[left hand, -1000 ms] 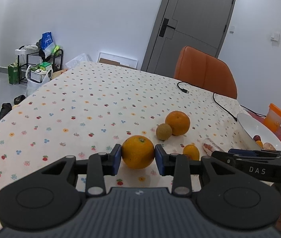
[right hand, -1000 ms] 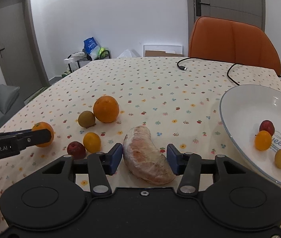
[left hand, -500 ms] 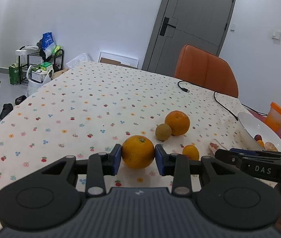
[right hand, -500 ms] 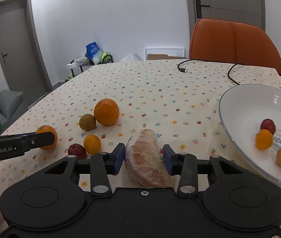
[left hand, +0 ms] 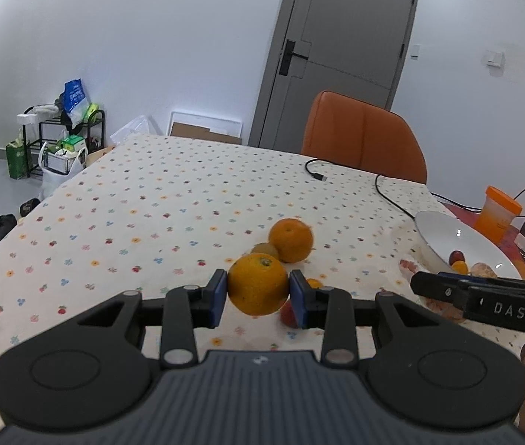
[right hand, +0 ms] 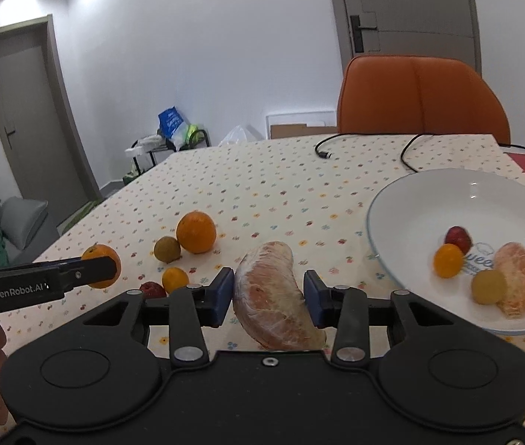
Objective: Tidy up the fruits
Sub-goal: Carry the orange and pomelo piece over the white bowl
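A large orange (left hand: pixel 257 285) is clamped between the blue pads of my left gripper (left hand: pixel 258 293), which is shut on it and holds it just above the flowered tablecloth. My right gripper (right hand: pixel 269 293) is shut on a peeled pink citrus segment (right hand: pixel 266 278), lifted off the cloth. On the table lie another orange (right hand: pixel 196 231), a brownish-green round fruit (right hand: pixel 167 249), a small orange fruit (right hand: pixel 175 279) and a small red fruit (right hand: pixel 152 290). To the right stands the white bowl (right hand: pixel 410 200), holding a second segment and three small fruits.
A black cable (right hand: pixel 407 148) trails across the far side of the table, in front of an orange chair (right hand: pixel 422 100). An orange cup (left hand: pixel 499 209) and plugs sit beyond the bowl. The table's left edge drops to the floor.
My right jaws closed on the segment and raised it off the cloth. The left gripper rose a little with its orange. The loose fruits stayed put.
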Motion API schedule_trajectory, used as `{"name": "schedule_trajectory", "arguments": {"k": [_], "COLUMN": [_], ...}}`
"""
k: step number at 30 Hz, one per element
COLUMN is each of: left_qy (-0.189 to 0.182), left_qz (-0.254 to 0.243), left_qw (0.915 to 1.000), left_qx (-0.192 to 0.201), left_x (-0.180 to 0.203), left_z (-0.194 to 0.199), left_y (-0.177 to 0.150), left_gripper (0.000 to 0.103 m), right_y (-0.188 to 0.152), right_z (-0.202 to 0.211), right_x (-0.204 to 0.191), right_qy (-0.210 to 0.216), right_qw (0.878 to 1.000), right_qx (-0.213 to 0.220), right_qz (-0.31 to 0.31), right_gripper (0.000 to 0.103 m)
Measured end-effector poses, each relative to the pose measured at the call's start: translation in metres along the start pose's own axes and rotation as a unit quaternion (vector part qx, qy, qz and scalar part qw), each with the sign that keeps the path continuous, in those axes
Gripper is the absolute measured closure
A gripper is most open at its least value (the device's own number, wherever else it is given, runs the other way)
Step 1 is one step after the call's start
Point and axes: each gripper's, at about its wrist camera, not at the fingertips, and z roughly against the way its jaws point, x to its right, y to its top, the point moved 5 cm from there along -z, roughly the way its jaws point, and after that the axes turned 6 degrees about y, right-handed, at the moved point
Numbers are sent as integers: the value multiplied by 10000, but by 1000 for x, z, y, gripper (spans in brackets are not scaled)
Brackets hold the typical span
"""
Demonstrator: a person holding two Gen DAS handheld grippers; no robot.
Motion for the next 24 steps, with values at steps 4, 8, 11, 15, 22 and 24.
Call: {"name": "schedule_trajectory", "arguments": {"k": [4, 8, 11, 15, 22, 24], "left_qy": [-44, -127, -201, -304, -487, -550], "left_qz": [-97, -195, -288, -406, -621, -692], "left_qw": [9999, 9997, 9993, 9986, 9968, 9960], "left_qx": [38, 70, 94, 128, 150, 145], "left_x": [13, 26, 39, 56, 87, 97], "left_z": [3, 5, 6, 8, 7, 6], "left_y": [2, 6, 8, 11, 11, 10], "left_gripper": [68, 68, 68, 68, 68, 68], "right_y": [4, 8, 13, 16, 13, 11], "right_z": [13, 26, 37, 52, 74, 81], "right_x": [7, 14, 21, 33, 61, 69], "right_qy": [-8, -33, -81, -179, -416, -489], "right_qw": [9998, 9994, 9988, 9976, 9952, 9943], "right_qx": [171, 322, 456, 619, 780, 826], "right_qz": [-88, -131, -169, -250, -416, -469], "right_gripper": [64, 64, 64, 64, 64, 64]}}
